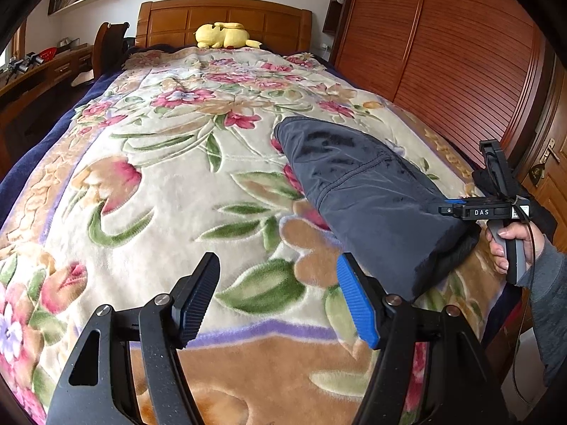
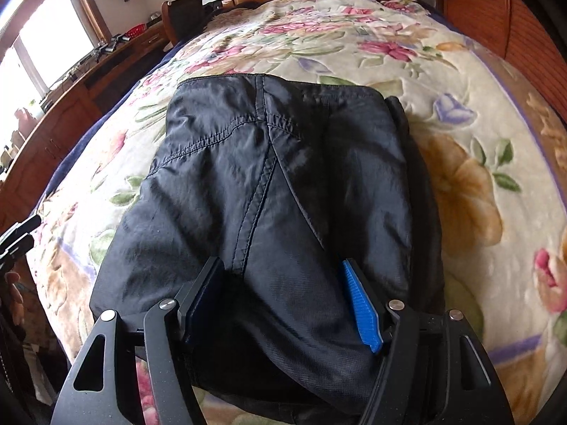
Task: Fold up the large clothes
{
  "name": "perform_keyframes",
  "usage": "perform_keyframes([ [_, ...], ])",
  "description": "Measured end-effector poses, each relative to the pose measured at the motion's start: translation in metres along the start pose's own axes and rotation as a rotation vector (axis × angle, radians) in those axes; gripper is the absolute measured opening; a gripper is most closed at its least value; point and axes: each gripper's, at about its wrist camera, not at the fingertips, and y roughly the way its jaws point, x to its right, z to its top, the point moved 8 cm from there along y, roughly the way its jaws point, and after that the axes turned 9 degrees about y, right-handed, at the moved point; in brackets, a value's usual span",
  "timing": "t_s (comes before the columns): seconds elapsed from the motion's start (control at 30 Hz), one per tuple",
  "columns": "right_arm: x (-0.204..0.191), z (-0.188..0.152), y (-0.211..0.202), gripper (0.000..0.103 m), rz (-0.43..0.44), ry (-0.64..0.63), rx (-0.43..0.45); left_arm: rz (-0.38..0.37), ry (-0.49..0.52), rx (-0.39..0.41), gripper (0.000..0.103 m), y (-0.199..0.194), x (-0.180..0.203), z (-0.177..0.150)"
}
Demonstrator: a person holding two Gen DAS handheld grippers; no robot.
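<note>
Folded dark garment [image 2: 269,191] on the floral blanket [image 1: 149,163], R gripper [image 2: 283,283] over its near end, L gripper [image 1: 278,283] off to the side.

R gripper: jaws spread, black pad one side and blue pad the other, w/ the garment's near edge and centre seam betw them; can't tell if the pads touch the fabric, no pinch visible. In the left wrist view a hand [image 1: 510,244] holds that tool's grip at the garment's end nearest the bed's right edge. L gripper: jaws spread, nothing betw them but bare blanket; garment lies just beside its blue finger, apart. Yellow plush toy [image 1: 221,35] by the headboard [image 1: 226,14], well away.
</note>
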Motion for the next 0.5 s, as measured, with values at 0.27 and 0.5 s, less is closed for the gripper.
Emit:
perform_keyframes([
  [0.27,-0.012,-0.010,-0.028,0.008,0.043,-0.079,0.071,-0.011,0.004,-0.007,0.070,0.006,0.006,-0.002],
  [0.5,-0.030,-0.007,-0.109,0.006,0.070,-0.116,0.287,-0.031,0.014,-0.013,0.070,0.015,0.018,0.001],
])
